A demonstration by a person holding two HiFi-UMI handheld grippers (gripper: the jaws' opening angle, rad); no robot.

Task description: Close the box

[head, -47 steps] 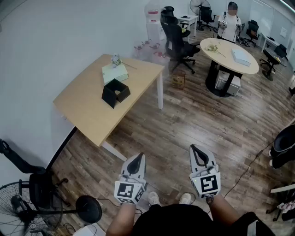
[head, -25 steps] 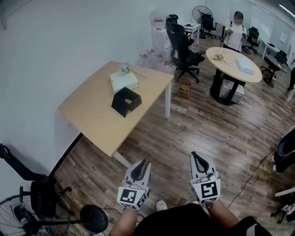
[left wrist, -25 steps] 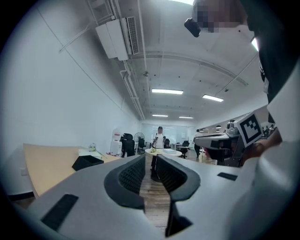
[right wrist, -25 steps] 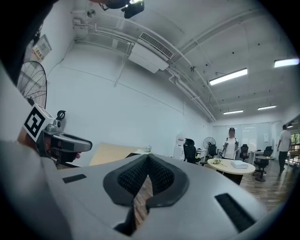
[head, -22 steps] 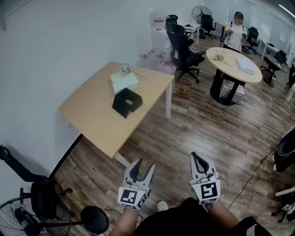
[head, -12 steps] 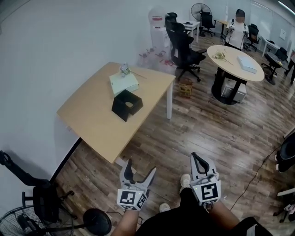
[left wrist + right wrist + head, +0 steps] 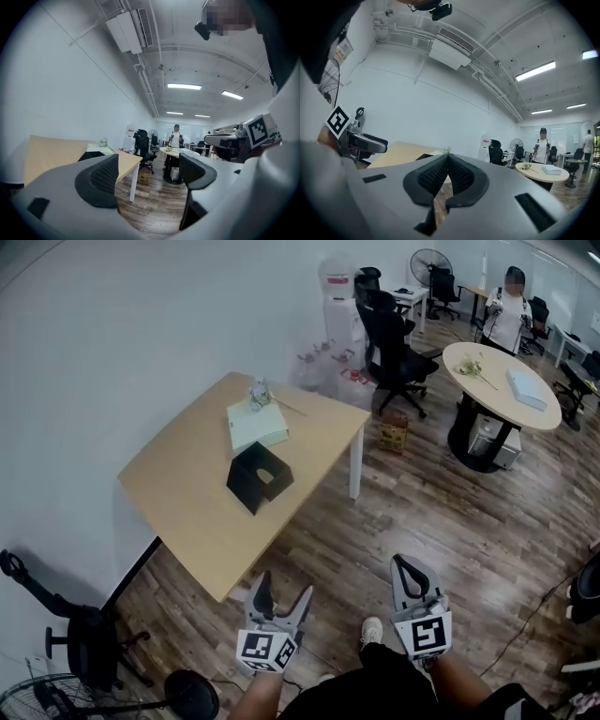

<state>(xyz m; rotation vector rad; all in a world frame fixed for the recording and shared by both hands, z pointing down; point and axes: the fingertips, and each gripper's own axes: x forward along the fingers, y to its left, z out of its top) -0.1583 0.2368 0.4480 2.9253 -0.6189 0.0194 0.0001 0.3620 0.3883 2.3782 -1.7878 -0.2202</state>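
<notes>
Black box (image 7: 260, 476) — open — on wooden table (image 7: 187, 512)

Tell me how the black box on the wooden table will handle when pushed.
The black box looks thin-walled and hollow, so probably light and slightly flexible. It sits flat on the smooth wooden table, so a push would likely slide it rather than tip it. Flat-sided, it should not roll.
</notes>
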